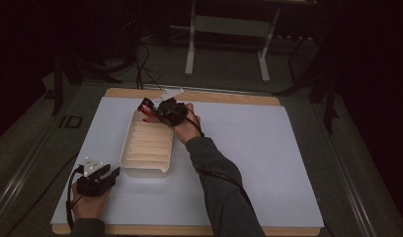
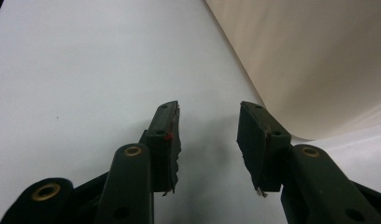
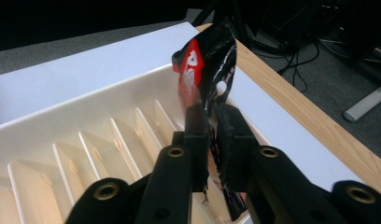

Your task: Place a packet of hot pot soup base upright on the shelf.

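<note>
Right gripper (image 1: 154, 109) over the far end of the tray (image 1: 147, 146), jaws clamped on a red and black packet (image 1: 146, 105); seen again in the right gripper view (image 3: 212, 123) with the packet (image 3: 205, 70) sticking up from between the jaws, crumpled, white markings on its red face; packet held above the tray's far compartments, clear of the dividers. Tray (image 3: 72, 140) cream-coloured, long, split by crosswise ribs into narrow slots; lying on a white sheet (image 1: 249, 148) that covers a wooden table (image 1: 229, 97). Left gripper (image 1: 106, 174) at the near left of the sheet, just beside the tray's near corner, held in a hand (image 1: 88, 205); jaws spread wide with nothing between them, pads apart in the left gripper view (image 2: 208, 133), over bare sheet (image 2: 86, 70) with the tray wall (image 2: 314, 60) close at the right. Right hand (image 1: 187, 128) and grey sleeve (image 1: 219, 192) reaching in diagonally from the bottom edge; cable along the sleeve.
</note>
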`<state>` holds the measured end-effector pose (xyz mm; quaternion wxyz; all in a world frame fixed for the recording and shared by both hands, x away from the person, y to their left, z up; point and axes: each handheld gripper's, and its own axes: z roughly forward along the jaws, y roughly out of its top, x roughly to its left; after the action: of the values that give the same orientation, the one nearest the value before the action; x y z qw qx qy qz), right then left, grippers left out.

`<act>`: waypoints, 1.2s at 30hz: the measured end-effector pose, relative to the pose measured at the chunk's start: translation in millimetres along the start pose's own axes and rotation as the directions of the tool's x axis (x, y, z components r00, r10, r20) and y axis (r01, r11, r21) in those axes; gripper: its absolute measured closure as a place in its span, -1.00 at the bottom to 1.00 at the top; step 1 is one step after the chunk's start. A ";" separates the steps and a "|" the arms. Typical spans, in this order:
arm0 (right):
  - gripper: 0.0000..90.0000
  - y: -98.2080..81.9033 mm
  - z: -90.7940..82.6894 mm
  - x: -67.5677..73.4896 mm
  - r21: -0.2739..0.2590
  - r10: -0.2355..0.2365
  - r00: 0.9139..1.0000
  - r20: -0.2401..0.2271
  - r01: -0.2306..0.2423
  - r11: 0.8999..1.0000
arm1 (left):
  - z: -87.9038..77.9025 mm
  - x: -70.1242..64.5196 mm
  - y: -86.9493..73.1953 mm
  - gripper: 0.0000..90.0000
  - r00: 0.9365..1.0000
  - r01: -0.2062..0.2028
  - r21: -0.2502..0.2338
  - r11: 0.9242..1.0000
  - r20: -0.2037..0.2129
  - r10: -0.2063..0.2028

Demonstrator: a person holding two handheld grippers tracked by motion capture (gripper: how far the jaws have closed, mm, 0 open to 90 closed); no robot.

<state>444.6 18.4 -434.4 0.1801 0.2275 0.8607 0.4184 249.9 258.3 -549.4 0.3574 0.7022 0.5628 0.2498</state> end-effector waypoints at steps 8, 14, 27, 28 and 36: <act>0.69 -2.2 -4.2 -4.0 -0.022 0.029 1.000 -0.004 -0.029 0.999 | 0.1 -0.2 0.0 0.31 1.000 -0.001 0.002 1.000 -0.001 0.001; 0.64 -9.3 -5.3 -11.8 0.000 0.066 0.995 0.069 -0.067 0.998 | 0.1 -0.3 0.0 0.31 1.000 0.001 0.001 1.000 0.000 -0.001; 0.65 -28.3 -14.9 -28.3 0.007 0.149 0.982 0.113 -0.151 0.989 | 0.3 -0.5 0.0 0.30 1.000 -0.003 0.007 1.000 -0.003 0.003; 0.65 -29.9 -16.7 -29.0 0.008 0.151 0.982 0.111 -0.153 0.988 | 0.4 -0.6 0.0 0.30 1.000 -0.003 0.007 1.000 -0.003 0.003; 0.64 -43.5 -38.7 -35.6 -0.004 0.166 0.982 0.090 -0.167 0.986 | 0.6 -1.4 0.1 0.30 1.000 -0.008 0.010 1.000 -0.007 0.008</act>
<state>444.4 -49.3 -442.4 0.1827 0.3175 0.8303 0.4200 250.1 256.8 -549.6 0.3510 0.7054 0.5623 0.2509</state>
